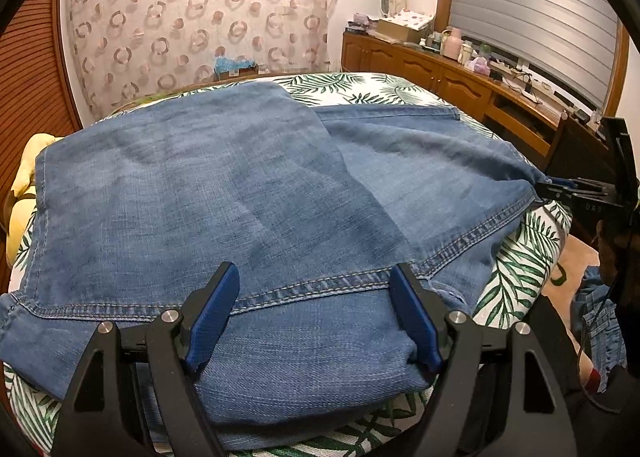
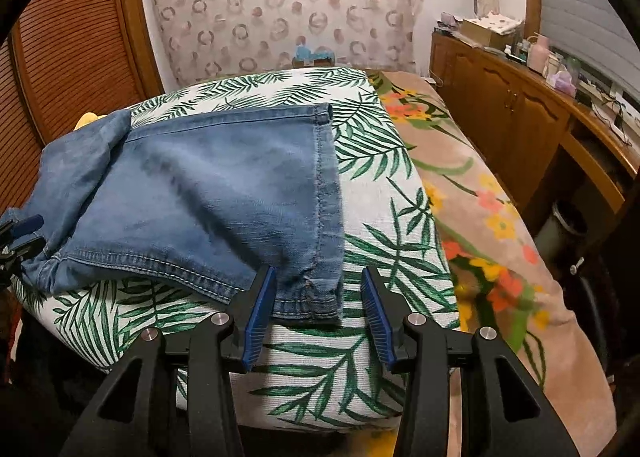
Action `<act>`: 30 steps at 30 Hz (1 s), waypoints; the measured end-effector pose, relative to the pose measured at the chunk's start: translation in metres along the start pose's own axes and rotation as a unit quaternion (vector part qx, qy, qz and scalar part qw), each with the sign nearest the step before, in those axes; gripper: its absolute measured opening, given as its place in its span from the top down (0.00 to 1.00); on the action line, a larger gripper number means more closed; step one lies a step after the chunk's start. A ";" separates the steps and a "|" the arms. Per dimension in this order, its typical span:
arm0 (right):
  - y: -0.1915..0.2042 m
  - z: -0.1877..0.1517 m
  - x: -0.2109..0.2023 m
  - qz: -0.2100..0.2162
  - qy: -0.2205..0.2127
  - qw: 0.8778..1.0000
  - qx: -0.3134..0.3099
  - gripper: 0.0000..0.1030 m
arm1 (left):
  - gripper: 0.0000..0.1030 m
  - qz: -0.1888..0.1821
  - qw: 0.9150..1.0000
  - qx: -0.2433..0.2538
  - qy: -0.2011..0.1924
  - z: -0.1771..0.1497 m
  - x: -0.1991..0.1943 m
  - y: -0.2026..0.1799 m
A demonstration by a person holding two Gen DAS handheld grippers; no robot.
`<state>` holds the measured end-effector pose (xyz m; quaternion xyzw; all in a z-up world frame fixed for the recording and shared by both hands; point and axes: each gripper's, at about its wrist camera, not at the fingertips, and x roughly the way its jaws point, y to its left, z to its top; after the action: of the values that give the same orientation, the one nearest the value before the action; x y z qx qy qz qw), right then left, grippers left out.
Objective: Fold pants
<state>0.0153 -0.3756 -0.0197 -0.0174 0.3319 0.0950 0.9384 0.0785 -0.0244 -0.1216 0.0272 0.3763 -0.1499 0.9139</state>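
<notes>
Now the blue denim pants (image 1: pixel 224 193) lie spread across a cushion with a green palm-leaf print (image 2: pixel 384 185), one part of the cloth folded over another so that a darker panel overlaps a paler one in the left wrist view; the left gripper (image 1: pixel 314 317) hovers at the near edge of the pants, its jaws spread wide apart with the blue pads (image 1: pixel 214 321) standing on either side of a double-stitched seam, and nothing is caught between them; the right gripper (image 2: pixel 316 313) is likewise released, its jaws parted around the near corner of a trouser leg's hem (image 2: pixel 320 297), which hangs a little over the cushion's front edge (whether either pad touches the cloth I cannot tell); in the right wrist view the leg runs back from that hem to a far hem edge (image 2: pixel 324 113), and the rest of the denim bunches toward the left, where the other gripper's blue tip shows at the frame edge; beside the cushion to the right lies a pinkish blanket with orange and yellow flowers (image 2: pixel 492 217); a wooden sideboard (image 1: pixel 432 69) cluttered with small items stands along the right wall, and a curtain patterned with rings (image 1: pixel 192 9) hangs behind.
</notes>
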 end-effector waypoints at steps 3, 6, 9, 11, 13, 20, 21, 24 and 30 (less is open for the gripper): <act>0.001 -0.001 0.003 -0.002 -0.001 1.000 -0.004 0.55 | 0.24 0.000 1.000 -0.001 0.000 0.000 0.000 0.000; 0.001 -0.001 0.004 0.005 -0.002 1.000 -0.002 0.55 | 0.24 -0.002 1.000 -0.003 0.002 0.001 -0.001 0.000; 0.000 0.000 0.005 0.008 -0.002 1.000 0.002 0.61 | 0.24 -0.004 1.000 -0.010 0.004 0.003 -0.005 0.002; -0.004 0.001 0.006 0.019 0.001 1.000 0.019 0.70 | 0.24 -0.006 1.000 -0.015 0.002 0.005 -0.011 0.002; -0.008 0.002 0.006 0.037 0.004 0.999 0.034 0.78 | 0.24 -0.011 1.000 -0.012 -0.009 0.007 -0.020 -0.001; -0.003 0.013 -0.005 0.065 -0.022 0.997 0.039 0.84 | 0.24 -0.013 0.999 -0.006 -0.036 0.016 -0.043 0.000; 0.000 0.016 -0.008 0.070 -0.029 0.996 0.037 0.84 | 0.24 -0.013 0.999 -0.006 -0.039 0.017 -0.046 0.000; 0.009 0.030 -0.018 0.082 -0.050 0.995 0.024 0.84 | 0.24 -0.009 0.999 -0.006 -0.045 0.019 -0.051 0.003; 0.036 0.059 -0.034 0.101 -0.097 0.990 -0.013 0.84 | 0.24 0.001 0.999 -0.017 -0.051 0.018 -0.056 0.016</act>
<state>0.0192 -0.3399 0.0491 0.0130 0.2383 0.1950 0.9513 0.0580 0.0016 -0.0708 0.0046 0.3312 -0.1442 0.9324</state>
